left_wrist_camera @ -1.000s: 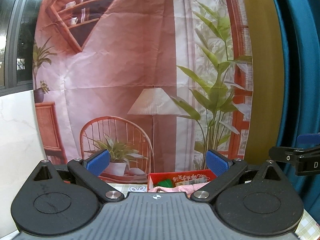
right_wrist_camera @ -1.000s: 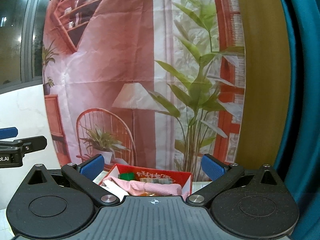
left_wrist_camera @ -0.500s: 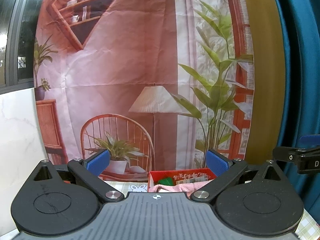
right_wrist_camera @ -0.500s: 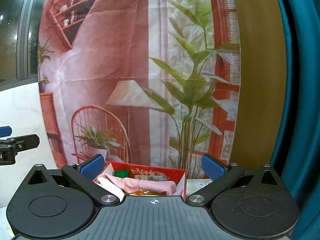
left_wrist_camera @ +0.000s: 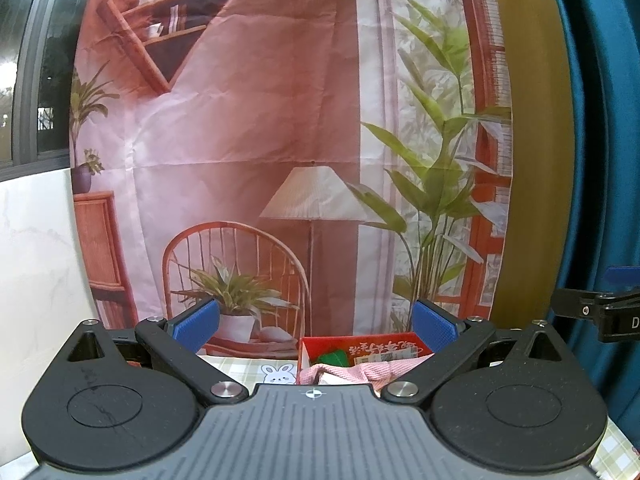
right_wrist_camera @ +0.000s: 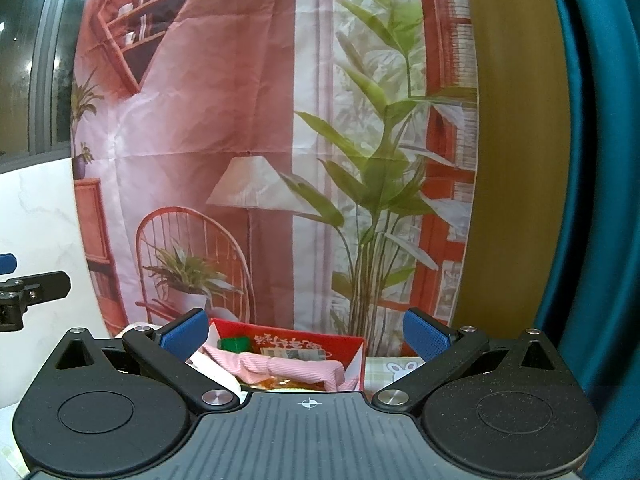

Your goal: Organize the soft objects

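A red box [left_wrist_camera: 360, 341] stands on the checked tablecloth [left_wrist_camera: 244, 368] at the back, also in the right wrist view [right_wrist_camera: 320, 342]. A pink striped cloth [left_wrist_camera: 360, 372] lies across its top, seen too in the right wrist view [right_wrist_camera: 288, 366]. A green item [left_wrist_camera: 334, 358] and printed packets sit inside. My left gripper [left_wrist_camera: 316, 326] is open and empty, held above the table short of the box. My right gripper [right_wrist_camera: 306, 334] is open and empty, also short of the box. Each gripper shows at the edge of the other's view.
A printed backdrop [left_wrist_camera: 280, 140] of a room hangs right behind the table. A blue curtain [left_wrist_camera: 600, 160] hangs on the right. A white marble wall [left_wrist_camera: 36, 260] is on the left. A rabbit print [left_wrist_camera: 278, 374] marks the cloth beside the box.
Both grippers have drifted slightly; in the right wrist view the box has shifted left and a little lower. Both stay open and empty.
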